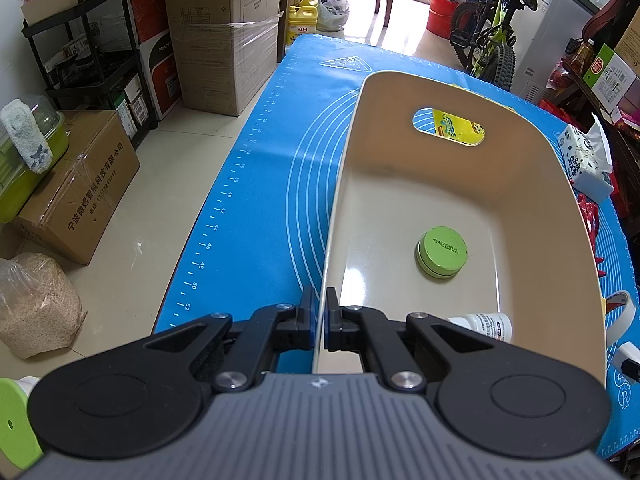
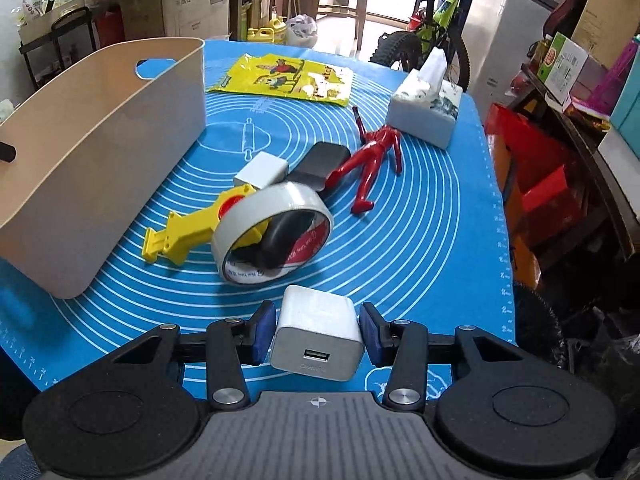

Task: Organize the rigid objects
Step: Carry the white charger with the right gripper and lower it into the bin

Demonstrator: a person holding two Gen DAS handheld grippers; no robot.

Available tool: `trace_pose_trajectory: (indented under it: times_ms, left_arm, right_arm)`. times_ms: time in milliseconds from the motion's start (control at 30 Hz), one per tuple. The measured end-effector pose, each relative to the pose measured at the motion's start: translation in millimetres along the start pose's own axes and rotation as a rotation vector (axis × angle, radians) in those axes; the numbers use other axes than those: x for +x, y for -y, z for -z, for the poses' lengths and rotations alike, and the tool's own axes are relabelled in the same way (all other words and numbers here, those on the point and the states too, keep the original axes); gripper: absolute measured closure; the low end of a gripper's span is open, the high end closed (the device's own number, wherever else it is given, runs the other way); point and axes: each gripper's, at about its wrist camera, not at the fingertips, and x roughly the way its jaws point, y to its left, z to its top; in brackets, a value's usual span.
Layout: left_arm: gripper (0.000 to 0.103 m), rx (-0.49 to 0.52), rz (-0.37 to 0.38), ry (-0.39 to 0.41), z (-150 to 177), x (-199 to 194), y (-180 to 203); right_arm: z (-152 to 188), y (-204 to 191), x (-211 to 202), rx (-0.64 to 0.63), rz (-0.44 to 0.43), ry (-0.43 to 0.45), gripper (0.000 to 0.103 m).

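Observation:
My left gripper [image 1: 320, 320] is shut on the near left rim of the beige bin [image 1: 400, 152], one finger on each side of the wall. Inside the bin lie a green round tin [image 1: 442, 252] and a white tube [image 1: 486, 326]. My right gripper [image 2: 318, 332] is open, its pads on either side of a white USB charger [image 2: 318, 332] on the blue mat, not clearly touching it. Ahead of it lie a roll of tape [image 2: 272, 232], a yellow tool [image 2: 192, 232], a second white charger [image 2: 262, 170], a black object [image 2: 320, 162] and a red figure [image 2: 372, 160]. The bin [image 2: 100, 152] stands to the left.
A yellow packet [image 2: 284, 78] and a tissue pack [image 2: 426, 108] lie at the far end of the blue mat [image 2: 440, 240]. Cardboard boxes [image 1: 224, 32] and a black cart [image 1: 92, 52] stand on the floor left of the table. A bicycle [image 2: 432, 20] stands beyond it.

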Motion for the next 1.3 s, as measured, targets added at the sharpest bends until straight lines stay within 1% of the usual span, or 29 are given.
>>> trace_pose_trajectory:
  times_ms: [200, 400, 600, 700, 867, 1000, 1133, 1300]
  left_arm:
    - [0.098, 0.000, 0.000, 0.000, 0, 0, 0]
    - [0.098, 0.001, -0.001, 0.000, 0, 0, 0]
    - [0.098, 0.000, 0.000, 0.000, 0, 0, -1]
    - [0.098, 0.002, -0.002, 0.000, 0, 0, 0]
    - [0.098, 0.001, -0.001, 0.000, 0, 0, -1]
    - [0.098, 0.003, -0.003, 0.000, 1, 0, -1]
    - [0.098, 0.003, -0.003, 0.000, 2, 0, -1]
    - [0.098, 0.002, -0.003, -0.001, 2, 0, -1]
  right_arm:
    - [-14, -1, -18, -0.041, 0.010, 0.031, 0.051]
    - [-44, -11, -44, -0.096, 0.001, 0.099, 0.051]
    - [-81, -38, -61, -0.169, -0.044, 0.181, 0.051]
    - [-97, -56, -62, -0.193, -0.078, 0.209, 0.051]
    - [-118, -88, -54, -0.226, -0.132, 0.244, 0.051]
    - [-131, -116, -41, -0.250, -0.174, 0.252, 0.051]
    - [-142, -147, -22, -0.281, -0.216, 0.230, 0.051]
    - [-151, -184, 0, -0.338, -0.229, 0.187, 0.051]
